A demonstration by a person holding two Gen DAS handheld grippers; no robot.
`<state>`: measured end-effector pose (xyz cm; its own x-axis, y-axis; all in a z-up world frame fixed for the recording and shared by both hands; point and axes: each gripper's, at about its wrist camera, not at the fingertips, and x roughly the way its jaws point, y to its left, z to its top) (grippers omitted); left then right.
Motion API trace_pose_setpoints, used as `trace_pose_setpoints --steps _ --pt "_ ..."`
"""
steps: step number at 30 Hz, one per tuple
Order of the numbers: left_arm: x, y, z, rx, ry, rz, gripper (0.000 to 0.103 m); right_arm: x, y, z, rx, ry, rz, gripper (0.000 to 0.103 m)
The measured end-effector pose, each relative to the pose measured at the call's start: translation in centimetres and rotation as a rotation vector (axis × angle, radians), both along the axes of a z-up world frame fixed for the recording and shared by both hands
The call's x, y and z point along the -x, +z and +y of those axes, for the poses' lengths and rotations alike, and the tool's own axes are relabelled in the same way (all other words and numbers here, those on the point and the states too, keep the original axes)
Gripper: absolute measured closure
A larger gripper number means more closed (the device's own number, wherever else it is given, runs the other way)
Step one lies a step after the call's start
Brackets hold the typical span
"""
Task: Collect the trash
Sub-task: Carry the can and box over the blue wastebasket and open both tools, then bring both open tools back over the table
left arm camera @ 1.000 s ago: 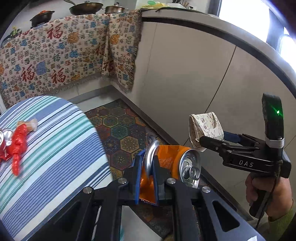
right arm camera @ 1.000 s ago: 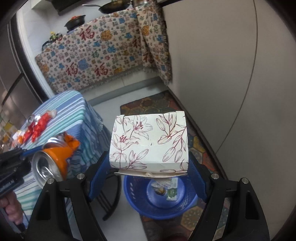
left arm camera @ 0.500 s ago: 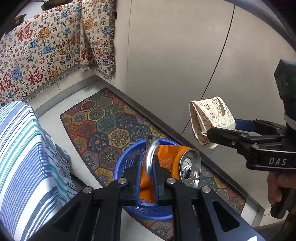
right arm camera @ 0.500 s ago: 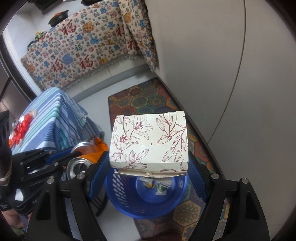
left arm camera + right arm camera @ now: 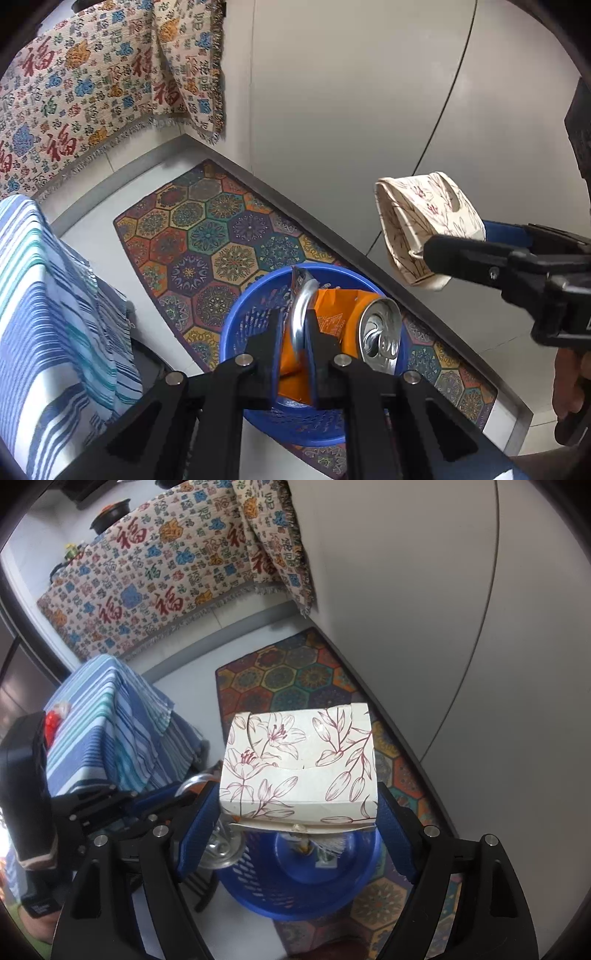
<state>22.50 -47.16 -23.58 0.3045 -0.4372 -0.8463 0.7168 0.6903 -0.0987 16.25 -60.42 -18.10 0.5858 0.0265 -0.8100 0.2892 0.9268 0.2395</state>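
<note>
Orange crushed can (image 5: 343, 328) sits clamped in the left gripper (image 5: 293, 354) above a blue basket (image 5: 240, 332). The right gripper (image 5: 299, 812) grips a flowered box (image 5: 299, 764).

Plain grey wall (image 5: 351, 110) curves round on the right, hexagon-patterned rug (image 5: 207, 236) on pale floor (image 5: 192, 672), striped tablecloth (image 5: 110, 723) left, patterned cloth (image 5: 166, 579) draped behind.

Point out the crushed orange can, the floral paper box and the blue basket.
crushed orange can (image 5: 380, 338): left wrist view, on its silver top.
floral paper box (image 5: 299, 764): right wrist view, middle of its printed face.
blue basket (image 5: 295, 901): right wrist view, on its near outer wall.
</note>
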Motion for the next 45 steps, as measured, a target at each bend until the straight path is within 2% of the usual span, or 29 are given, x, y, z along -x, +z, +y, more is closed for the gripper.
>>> trace_pose_setpoints --steps 2,3,4,9,15,20,23,27,30,38,43,44,45 --pt "-0.1 -0.5 -0.3 -0.010 -0.008 0.019 0.070 -0.1 0.0 -0.2 -0.024 -0.011 -0.009 0.013" --pt "0.0 -0.7 -0.3 -0.011 -0.004 0.011 0.048 0.0 0.0 -0.3 -0.033 -0.020 -0.016 0.010" --pt "0.2 -0.7 -0.3 -0.005 0.001 -0.001 0.036 0.0 0.2 -0.3 -0.036 -0.026 -0.025 0.010" --pt "0.2 -0.6 -0.1 0.006 0.018 -0.005 0.036 0.3 1.1 -0.3 -0.021 -0.038 -0.057 0.009" --pt "0.8 2.2 1.9 0.035 0.053 -0.034 0.036 0.2 1.9 0.4 -0.005 -0.036 -0.078 0.009" --pt "2.8 6.4 6.7 0.102 0.109 -0.063 0.036 0.4 3.7 2.2 0.030 -0.004 -0.122 0.009" --pt "4.2 8.3 10.6 0.114 0.160 -0.090 0.036 0.4 5.0 4.4 0.063 0.038 -0.156 0.008" --pt "5.4 9.5 17.2 0.092 0.270 -0.127 0.036 -0.1 6.3 8.2 0.094 0.124 -0.188 0.008" --pt "5.8 9.6 23.1 0.045 0.386 -0.152 0.035 -0.7 6.9 11.7 0.121 0.201 -0.203 0.007" --pt "5.4 8.7 37.2 -0.090 0.729 -0.201 0.035 -4.2 5.9 24.8 0.132 0.477 -0.179 0.007" --pt "4.8 7.4 42.0 -0.112 0.852 -0.149 0.035 -6.2 3.6 32.9 0.165 0.635 -0.107 0.007" --pt "4.6 7.0 42.5 -0.114 0.862 -0.134 0.034 -6.6 2.9 34.3 0.180 0.655 -0.085 0.007" --pt "4.6 6.9 43.0 -0.092 0.874 -0.136 0.027 -7.0 2.2 35.4 0.194 0.669 -0.067 0.007"
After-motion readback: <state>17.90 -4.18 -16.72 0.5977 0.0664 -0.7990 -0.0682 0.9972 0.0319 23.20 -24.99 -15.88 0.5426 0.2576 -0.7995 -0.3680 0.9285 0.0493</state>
